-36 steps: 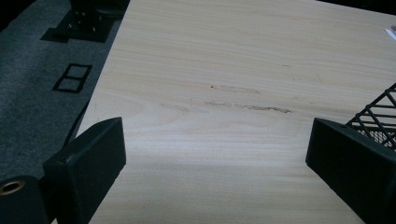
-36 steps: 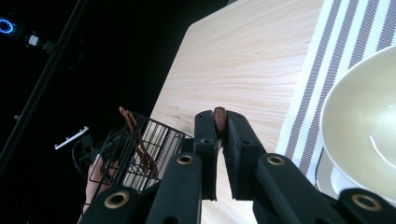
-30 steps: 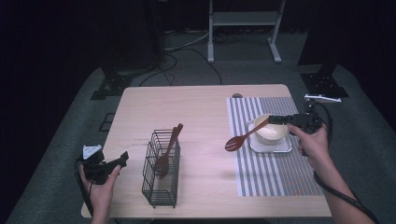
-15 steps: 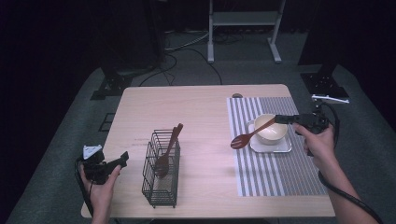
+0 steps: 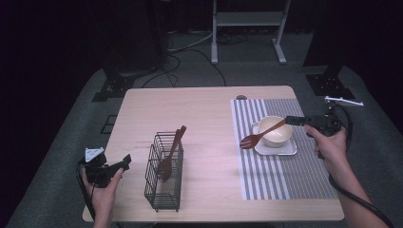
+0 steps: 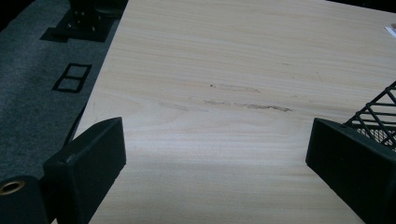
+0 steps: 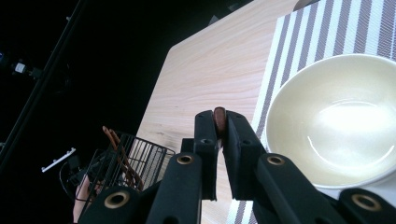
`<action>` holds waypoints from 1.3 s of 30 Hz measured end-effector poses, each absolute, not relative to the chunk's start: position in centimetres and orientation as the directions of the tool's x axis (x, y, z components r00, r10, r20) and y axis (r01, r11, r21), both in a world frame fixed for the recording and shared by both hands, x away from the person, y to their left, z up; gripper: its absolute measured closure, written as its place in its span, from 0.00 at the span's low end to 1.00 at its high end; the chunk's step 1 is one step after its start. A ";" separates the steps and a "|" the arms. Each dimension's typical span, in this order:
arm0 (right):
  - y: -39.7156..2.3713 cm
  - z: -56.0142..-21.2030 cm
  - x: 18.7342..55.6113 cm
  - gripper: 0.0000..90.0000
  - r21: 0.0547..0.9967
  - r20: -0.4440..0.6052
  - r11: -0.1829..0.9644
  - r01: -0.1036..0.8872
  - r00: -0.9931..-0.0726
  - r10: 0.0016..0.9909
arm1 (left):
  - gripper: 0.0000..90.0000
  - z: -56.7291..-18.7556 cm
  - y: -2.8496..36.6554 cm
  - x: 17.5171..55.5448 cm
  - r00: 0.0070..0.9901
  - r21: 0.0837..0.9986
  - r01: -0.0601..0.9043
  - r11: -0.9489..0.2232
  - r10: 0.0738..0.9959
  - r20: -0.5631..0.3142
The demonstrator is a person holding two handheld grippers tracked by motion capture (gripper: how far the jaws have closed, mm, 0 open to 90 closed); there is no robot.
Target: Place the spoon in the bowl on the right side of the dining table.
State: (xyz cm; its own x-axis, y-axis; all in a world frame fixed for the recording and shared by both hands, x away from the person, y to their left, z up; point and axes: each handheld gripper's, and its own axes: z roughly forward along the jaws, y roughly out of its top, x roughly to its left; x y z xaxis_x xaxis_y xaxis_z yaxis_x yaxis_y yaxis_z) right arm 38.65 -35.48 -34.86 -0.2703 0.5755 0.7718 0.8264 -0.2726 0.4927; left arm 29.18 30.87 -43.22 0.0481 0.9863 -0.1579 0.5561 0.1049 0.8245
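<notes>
Our right tool (image 5: 291,120) is shut tight on the handle end of a spoon (image 5: 261,133). We hold it flat, so the spoon sticks out past the tool, over the bowl (image 5: 275,131), with its scoop just beyond the bowl. Maybe it goes in there next. Our left tool (image 5: 121,164) is wide open and holds nothing, with the basket (image 5: 164,173) just beside it.

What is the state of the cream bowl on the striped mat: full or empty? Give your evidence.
Empty. In the right gripper view the bowl's glossy inside is bare, showing reflected light and no contents.
</notes>
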 end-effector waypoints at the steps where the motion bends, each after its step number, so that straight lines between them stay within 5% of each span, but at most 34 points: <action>1: -35.6 -34.9 38.6 0.92 0.493 0.771 -0.276 0.825 -0.268 0.578 | 0.04 -43.2 30.9 29.2 0.048 0.825 0.556 0.105 0.986 -0.158; 39: -39.2 -35.3 38.3 0.92 0.490 0.762 -0.360 0.794 -0.190 0.619 | 0.04 -43.3 30.9 29.2 0.048 0.824 0.557 0.102 0.987 -0.154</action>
